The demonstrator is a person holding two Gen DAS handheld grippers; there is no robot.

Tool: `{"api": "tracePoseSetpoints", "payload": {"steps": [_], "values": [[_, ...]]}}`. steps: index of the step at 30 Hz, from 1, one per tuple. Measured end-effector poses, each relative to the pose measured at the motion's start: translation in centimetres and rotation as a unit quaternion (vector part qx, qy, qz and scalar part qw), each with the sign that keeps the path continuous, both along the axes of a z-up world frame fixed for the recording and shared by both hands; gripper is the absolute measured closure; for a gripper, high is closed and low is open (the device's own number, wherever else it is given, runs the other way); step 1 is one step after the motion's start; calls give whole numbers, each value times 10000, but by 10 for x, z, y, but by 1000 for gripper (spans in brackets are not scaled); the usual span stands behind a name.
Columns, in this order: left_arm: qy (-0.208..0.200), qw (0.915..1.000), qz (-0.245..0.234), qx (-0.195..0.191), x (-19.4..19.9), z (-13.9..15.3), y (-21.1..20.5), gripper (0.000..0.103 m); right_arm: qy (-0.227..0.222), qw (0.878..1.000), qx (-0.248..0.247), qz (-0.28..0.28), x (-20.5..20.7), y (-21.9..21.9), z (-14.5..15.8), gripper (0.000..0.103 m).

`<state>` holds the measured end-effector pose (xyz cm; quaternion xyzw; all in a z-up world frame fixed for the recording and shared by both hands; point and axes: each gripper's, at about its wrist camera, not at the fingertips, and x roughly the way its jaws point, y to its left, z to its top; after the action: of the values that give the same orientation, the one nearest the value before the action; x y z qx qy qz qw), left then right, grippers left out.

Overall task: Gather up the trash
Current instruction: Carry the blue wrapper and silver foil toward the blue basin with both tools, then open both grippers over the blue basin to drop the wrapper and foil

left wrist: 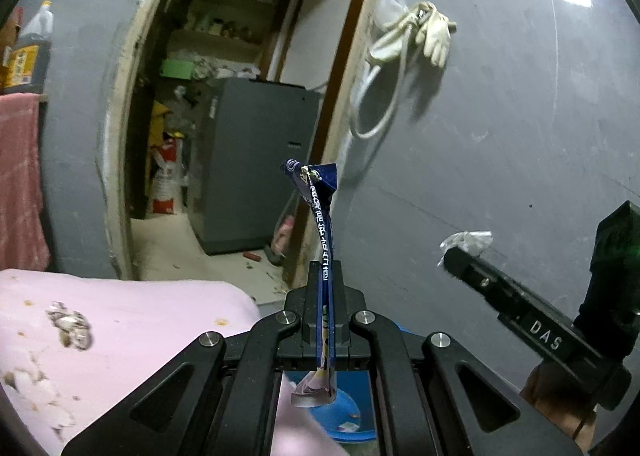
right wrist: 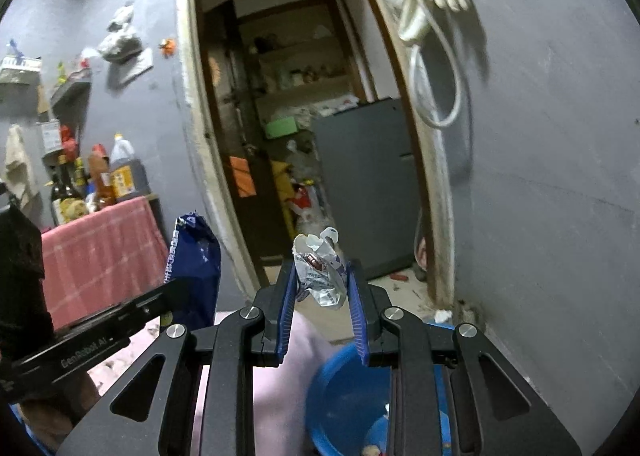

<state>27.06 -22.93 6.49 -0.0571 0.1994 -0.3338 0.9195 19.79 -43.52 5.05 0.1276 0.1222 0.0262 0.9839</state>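
Note:
My left gripper (left wrist: 325, 268) is shut on a flattened blue snack wrapper (left wrist: 320, 212) that stands up between its fingers and hangs out below them. In the right wrist view the same blue wrapper (right wrist: 196, 256) shows at the left, held by the other gripper. My right gripper (right wrist: 322, 276) is shut on a crumpled silver and white wrapper (right wrist: 320, 272) pinched between its blue pads (right wrist: 290, 296). In the left wrist view that crumpled wrapper (left wrist: 466, 242) sticks out of the right gripper at the right. A blue plastic basin (right wrist: 344, 400) sits low beneath both grippers, also seen as the basin (left wrist: 352, 412) under the left fingers.
A pink cloth-covered surface (left wrist: 132, 316) with crumbs and scraps (left wrist: 70, 324) lies at the lower left. A grey wall with hanging white gloves (left wrist: 420, 34) is ahead on the right. An open doorway shows a grey fridge (left wrist: 256, 164). Bottles (right wrist: 116, 176) stand on a pink-covered shelf at the left.

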Motion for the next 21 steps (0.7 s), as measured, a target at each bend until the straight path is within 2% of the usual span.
{"api": "tracePoseSetpoints", "payload": {"steps": [6,9,14,21], "values": [[319,9992,-194,148,16,-19,-30,103,456,9986,235,-109,10,-27,-26,79],[617,9976,-196,252,29,-32,-42,103,611,9976,286,-130,13,-33,-34,77],[953,9950,-159,260,45,-49,-49,103,927,9951,309,-157,21,-41,-51,76],[1259,9912,-195,355,55,-65,-56,103,1117,9930,343,-144,26,-43,-58,73]]}}
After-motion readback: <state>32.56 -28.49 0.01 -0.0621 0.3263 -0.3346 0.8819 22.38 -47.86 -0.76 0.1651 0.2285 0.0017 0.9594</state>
